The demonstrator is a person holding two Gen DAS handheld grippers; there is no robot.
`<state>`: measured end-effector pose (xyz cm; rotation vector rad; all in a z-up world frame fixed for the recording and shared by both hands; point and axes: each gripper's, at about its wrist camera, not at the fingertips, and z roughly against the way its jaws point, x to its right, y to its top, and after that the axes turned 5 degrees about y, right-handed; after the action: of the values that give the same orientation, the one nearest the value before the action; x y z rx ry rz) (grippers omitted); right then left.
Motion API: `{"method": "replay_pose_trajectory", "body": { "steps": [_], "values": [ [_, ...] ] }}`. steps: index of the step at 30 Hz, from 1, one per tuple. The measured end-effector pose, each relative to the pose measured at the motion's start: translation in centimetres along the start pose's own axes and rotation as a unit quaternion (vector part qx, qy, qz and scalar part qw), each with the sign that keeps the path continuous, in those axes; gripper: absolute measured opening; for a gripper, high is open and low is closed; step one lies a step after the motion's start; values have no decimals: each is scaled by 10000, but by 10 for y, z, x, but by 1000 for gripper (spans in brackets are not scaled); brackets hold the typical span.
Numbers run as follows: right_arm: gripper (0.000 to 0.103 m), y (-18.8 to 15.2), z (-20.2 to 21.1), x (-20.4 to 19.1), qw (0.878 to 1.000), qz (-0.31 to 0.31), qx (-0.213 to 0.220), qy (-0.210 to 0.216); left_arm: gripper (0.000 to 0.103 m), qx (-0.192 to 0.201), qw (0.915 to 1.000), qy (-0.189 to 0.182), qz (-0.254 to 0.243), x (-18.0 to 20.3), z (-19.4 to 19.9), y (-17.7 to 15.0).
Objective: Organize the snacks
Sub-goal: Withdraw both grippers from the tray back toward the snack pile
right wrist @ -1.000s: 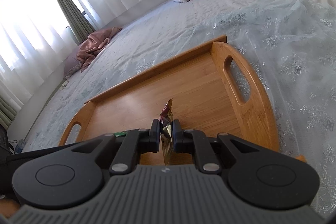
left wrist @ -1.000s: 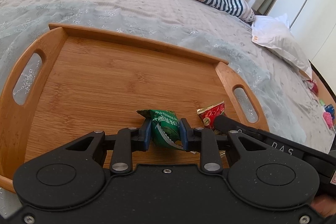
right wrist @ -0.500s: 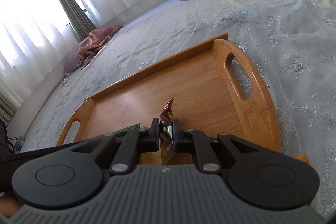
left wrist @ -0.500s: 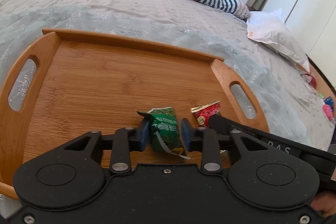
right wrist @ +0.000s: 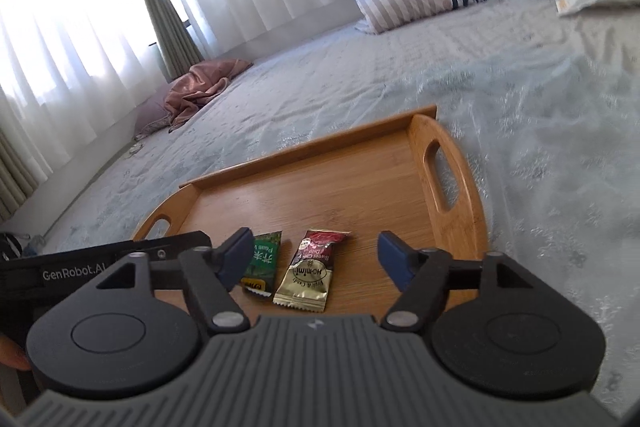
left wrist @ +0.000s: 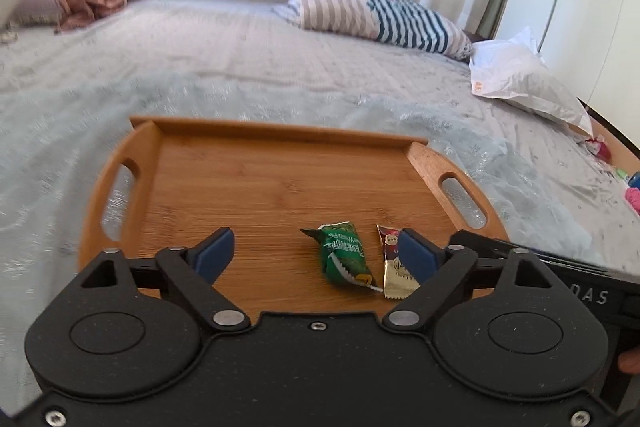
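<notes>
Now both packets lie at the tray's (left wrist: 280, 187) near edge: green packet (left wrist: 344, 259), gold packet (right wrist: 306, 275). Left gripper (left wrist: 316, 255) and right gripper (right wrist: 316, 259) gape wide, empty. Careless retreat could snag either.

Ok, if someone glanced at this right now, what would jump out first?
Probably the wooden tray on the bed, with a green snack packet and a red-and-gold candy packet lying side by side near its front edge. Both the left gripper and right gripper are open.
</notes>
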<state>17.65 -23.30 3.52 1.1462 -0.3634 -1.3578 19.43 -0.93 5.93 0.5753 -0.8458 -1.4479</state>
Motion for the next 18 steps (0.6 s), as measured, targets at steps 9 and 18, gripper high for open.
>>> {"method": "replay_pose_trajectory", "body": {
  "steps": [9,18],
  "values": [
    [95,-28,40,-36,9932,1109,207,-275,101,575,9976,204,-333,-1,59,-28],
    [100,-60,64,-48,9891,1399,311,-323,101,773,9962,216,-326,-10,98,-71]
  ]
}}
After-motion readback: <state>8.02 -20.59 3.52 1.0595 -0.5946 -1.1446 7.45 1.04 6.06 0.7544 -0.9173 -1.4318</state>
